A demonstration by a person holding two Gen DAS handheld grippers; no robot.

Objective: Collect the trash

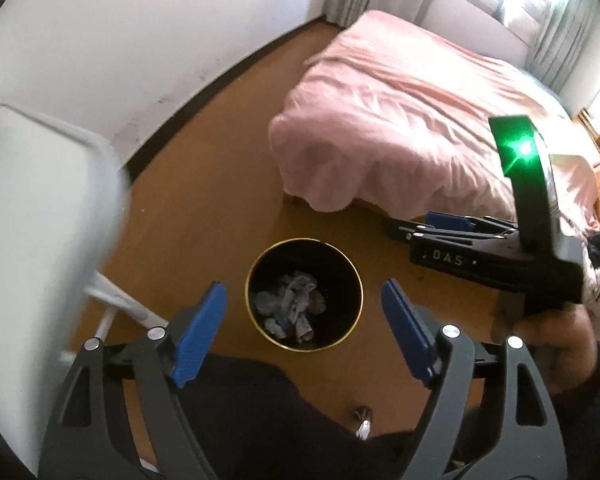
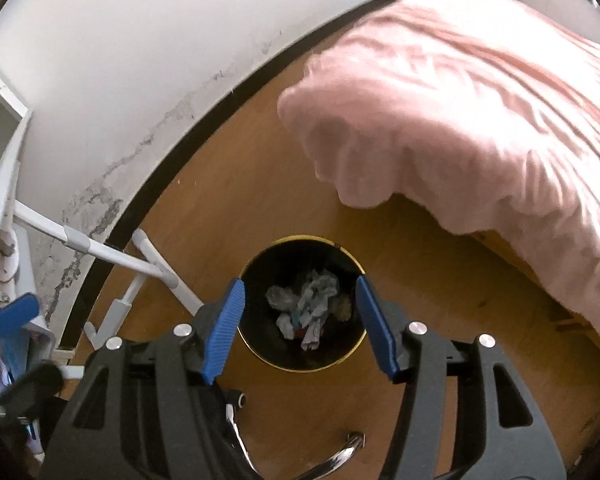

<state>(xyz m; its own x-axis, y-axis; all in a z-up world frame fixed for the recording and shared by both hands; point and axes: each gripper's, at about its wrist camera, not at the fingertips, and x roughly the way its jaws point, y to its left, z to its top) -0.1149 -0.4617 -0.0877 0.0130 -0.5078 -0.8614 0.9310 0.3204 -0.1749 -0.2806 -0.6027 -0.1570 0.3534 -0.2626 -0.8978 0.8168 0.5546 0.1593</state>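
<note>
- One round black trash bin with a thin gold rim (image 1: 260, 258) sits on the brown wood floor (image 1: 204, 184), and that's my landmark for everything here.
- Inside the bin there's a heap of crumpled whitish-grey paper trash (image 1: 296, 304). I count roughly five or six wads, but they overlap so I can't be exact. It shows from my right side too (image 2: 312, 304).
- My left gripper (image 1: 304, 332) hangs above the bin, both blue-padded fingers (image 1: 202, 332) spread wide apart with nothing between them. The bin shows right through the gap.
- My right gripper (image 2: 300, 328) is also over the bin, its two blue pads (image 2: 226, 328) wide open and holding nothing.
- From the left camera, the right gripper's black body with one glowing green light (image 1: 520, 152) sits to the right of the bin. My right hand (image 1: 548, 332) grips its handle.
- One bed with a wrinkled pink cover (image 1: 400, 120) is beyond the bin, off to the right.
- White metal tube legs (image 2: 112, 256) stand left of the bin against the scuffed white wall (image 2: 140, 60).
- One shiny chrome bit (image 2: 340, 452) lies on the floor nearer me than the bin. Can't tell what it is.
</note>
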